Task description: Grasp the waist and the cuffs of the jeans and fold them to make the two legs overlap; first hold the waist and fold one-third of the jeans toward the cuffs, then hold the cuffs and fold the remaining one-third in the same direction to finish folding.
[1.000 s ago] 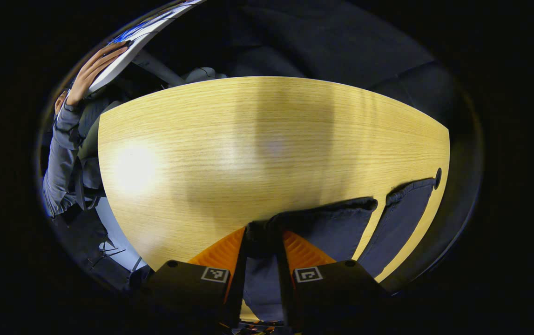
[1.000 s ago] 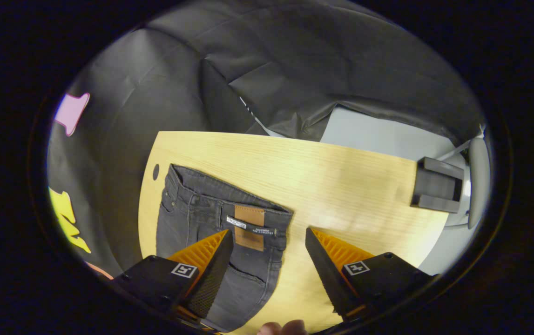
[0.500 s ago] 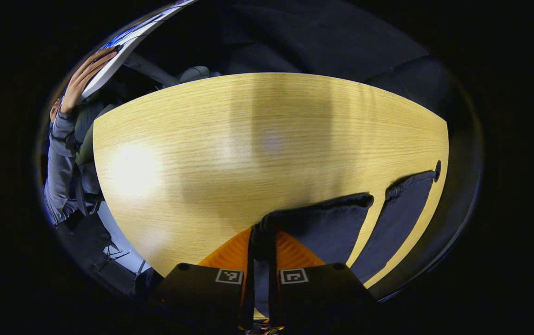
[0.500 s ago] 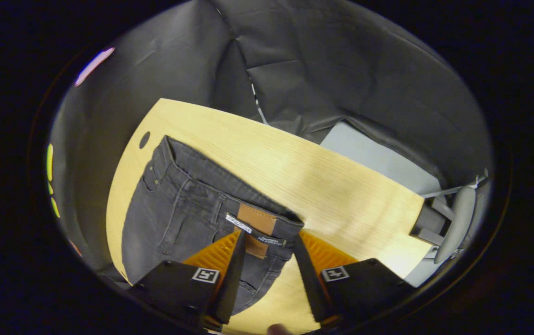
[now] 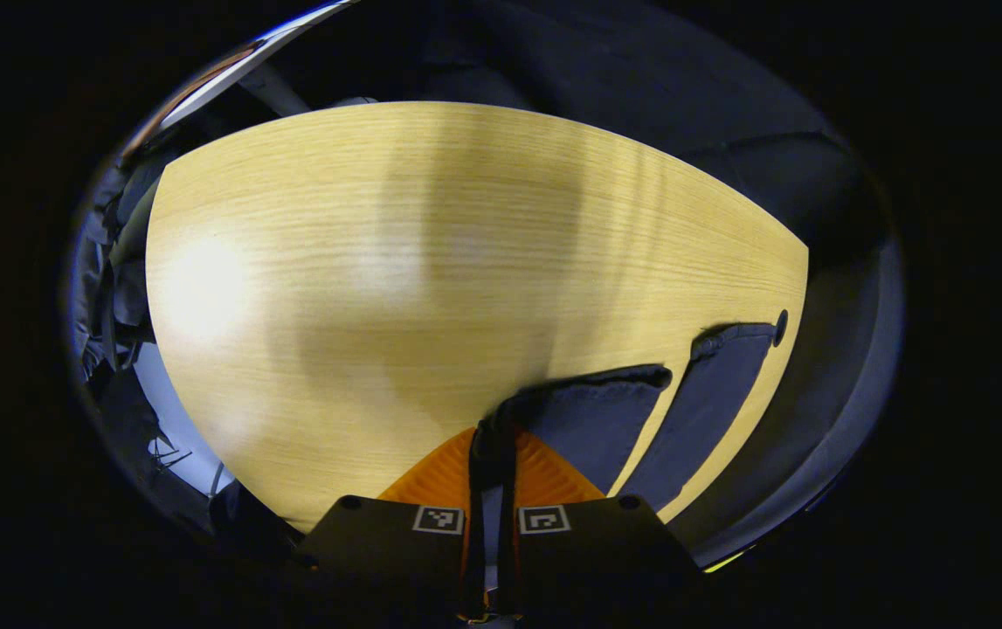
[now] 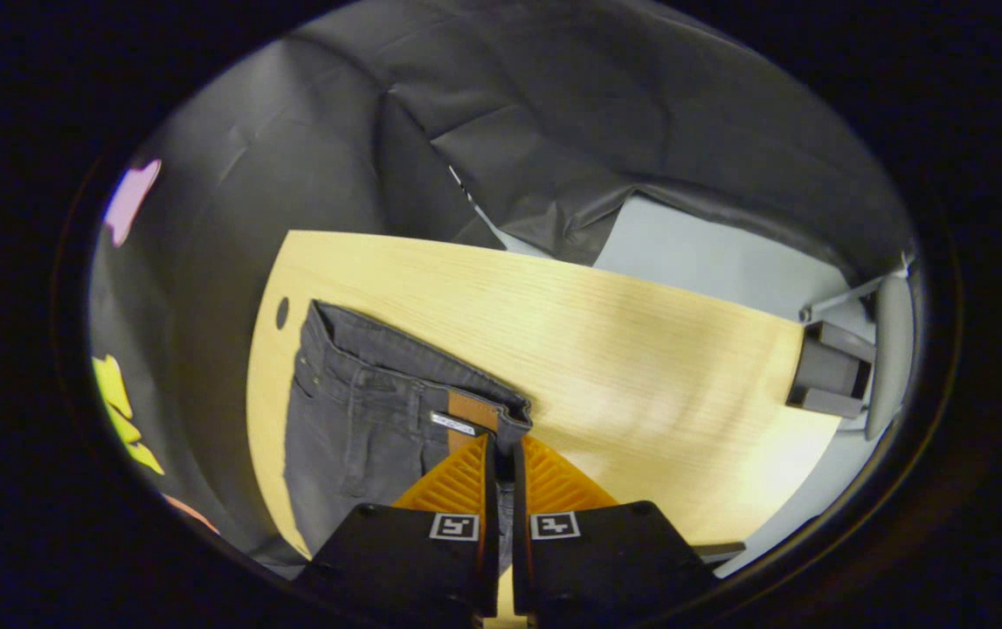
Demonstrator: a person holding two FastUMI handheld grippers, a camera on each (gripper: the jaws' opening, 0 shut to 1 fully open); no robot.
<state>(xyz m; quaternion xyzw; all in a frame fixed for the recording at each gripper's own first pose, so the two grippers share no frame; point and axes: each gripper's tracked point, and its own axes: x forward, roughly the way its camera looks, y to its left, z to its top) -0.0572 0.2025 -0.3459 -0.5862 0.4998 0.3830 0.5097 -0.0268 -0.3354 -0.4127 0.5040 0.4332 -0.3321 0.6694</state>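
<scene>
Pinching jeans (image 6: 361,419): left hand-held gripper (image 5: 492,454) cuff, right hand-held gripper (image 6: 501,454) waist.

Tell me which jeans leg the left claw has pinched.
The leg right ahead of the left claw, with its cuff corner bunched between the fingers. The other leg lies apart toward the table edge by the hole, untouched.
</scene>
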